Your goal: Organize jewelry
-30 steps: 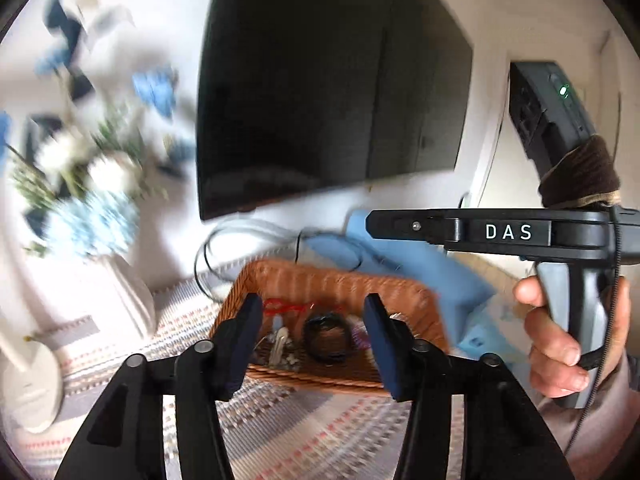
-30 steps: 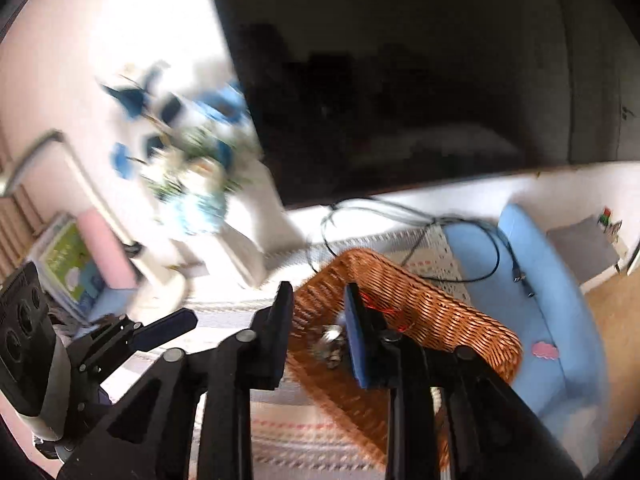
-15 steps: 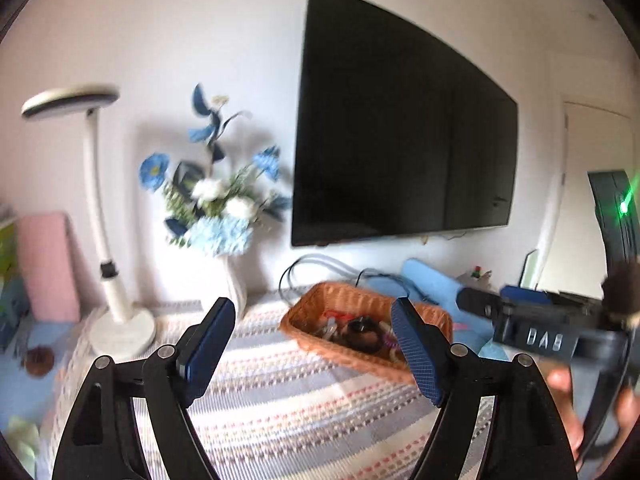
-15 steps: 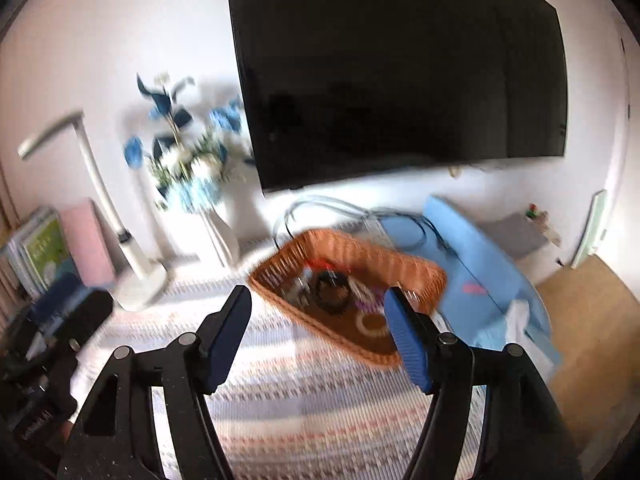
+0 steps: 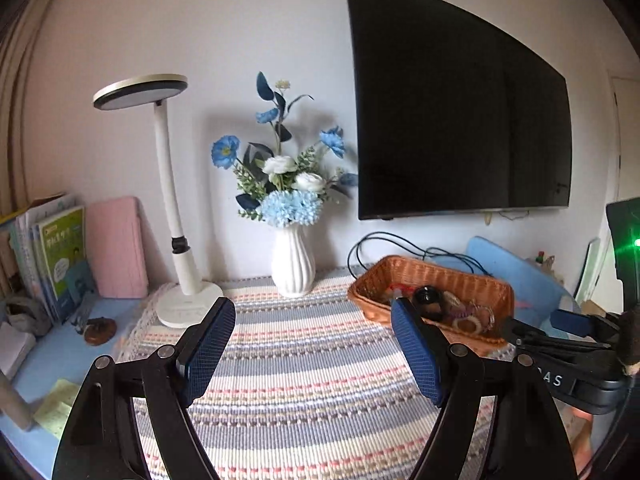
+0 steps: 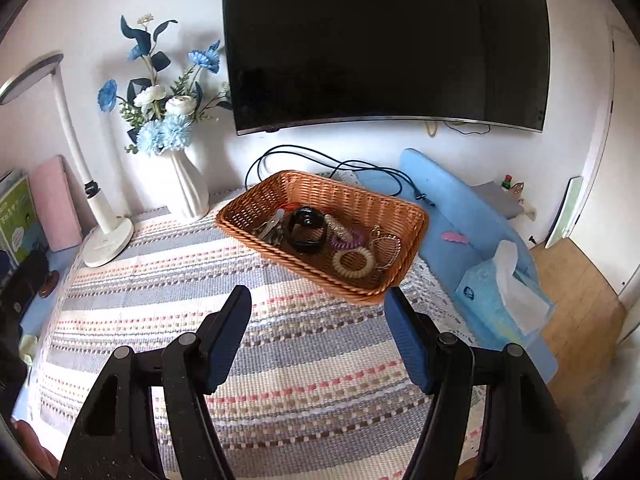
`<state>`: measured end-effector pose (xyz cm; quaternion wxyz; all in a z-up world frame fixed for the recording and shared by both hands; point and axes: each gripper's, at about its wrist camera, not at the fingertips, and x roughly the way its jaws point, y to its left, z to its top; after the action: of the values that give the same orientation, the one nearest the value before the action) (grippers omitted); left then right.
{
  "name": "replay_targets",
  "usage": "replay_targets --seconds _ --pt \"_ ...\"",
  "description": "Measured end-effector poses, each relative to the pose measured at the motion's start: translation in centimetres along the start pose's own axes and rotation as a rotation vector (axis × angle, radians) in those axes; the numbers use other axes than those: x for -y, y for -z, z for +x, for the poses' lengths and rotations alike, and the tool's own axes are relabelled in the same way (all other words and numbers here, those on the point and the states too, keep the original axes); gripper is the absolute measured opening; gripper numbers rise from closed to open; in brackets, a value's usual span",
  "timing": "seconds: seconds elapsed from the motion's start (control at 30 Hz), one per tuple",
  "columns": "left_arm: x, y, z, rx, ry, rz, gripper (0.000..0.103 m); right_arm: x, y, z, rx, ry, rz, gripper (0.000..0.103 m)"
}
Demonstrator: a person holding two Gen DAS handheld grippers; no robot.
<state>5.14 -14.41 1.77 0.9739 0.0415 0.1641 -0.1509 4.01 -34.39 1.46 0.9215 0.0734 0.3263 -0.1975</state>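
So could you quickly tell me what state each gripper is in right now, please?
Left gripper: open, nothing between its jaws.
Right gripper: open, nothing between its jaws.

Home, prob. a bedroom or living rm w/ a desk. Signs: big flat TV [image 6: 384, 44] on the white wall straight ahead of the jaws, cables [image 6: 332, 164] hanging below it. Striped woven mat [image 5: 304, 364] under the jaws, laid on a blue table [image 6: 452, 204]. Beyond the jaws: white vase [image 5: 292, 262] w/ blue and white flowers [image 5: 286, 184], white desk lamp [image 5: 170, 208] to the left, books [image 5: 60, 252] and a pink folder [image 5: 116, 248] at far left. Wicker basket [image 6: 360, 200] w/ hair ties and bracelets ahead-right of the jaws, tissue box [image 6: 500, 304] further right. Wood floor [image 6: 580, 304] past the table edge.
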Motion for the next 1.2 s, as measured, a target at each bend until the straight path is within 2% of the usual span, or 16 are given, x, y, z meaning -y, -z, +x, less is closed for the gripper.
replay_targets --seconds 0.17,0.4,0.63,1.2 --pt "-0.8 0.2 -0.5 -0.024 0.015 -0.038 0.081 0.3 0.1 -0.5 -0.007 -0.061 0.007 0.071" --pt "-1.6 0.4 -0.8 -0.059 0.020 -0.060 0.081 0.2 0.5 -1.3 -0.004 -0.043 -0.005 0.071" --pt "-0.8 0.7 -1.2 -0.057 0.008 -0.006 0.081 0.9 0.3 -1.9 0.007 -0.029 0.012 0.071" --pt "-1.3 1.1 -0.6 -0.103 0.020 -0.006 0.081 1.0 0.3 -2.3 0.014 -0.030 0.010 0.071"
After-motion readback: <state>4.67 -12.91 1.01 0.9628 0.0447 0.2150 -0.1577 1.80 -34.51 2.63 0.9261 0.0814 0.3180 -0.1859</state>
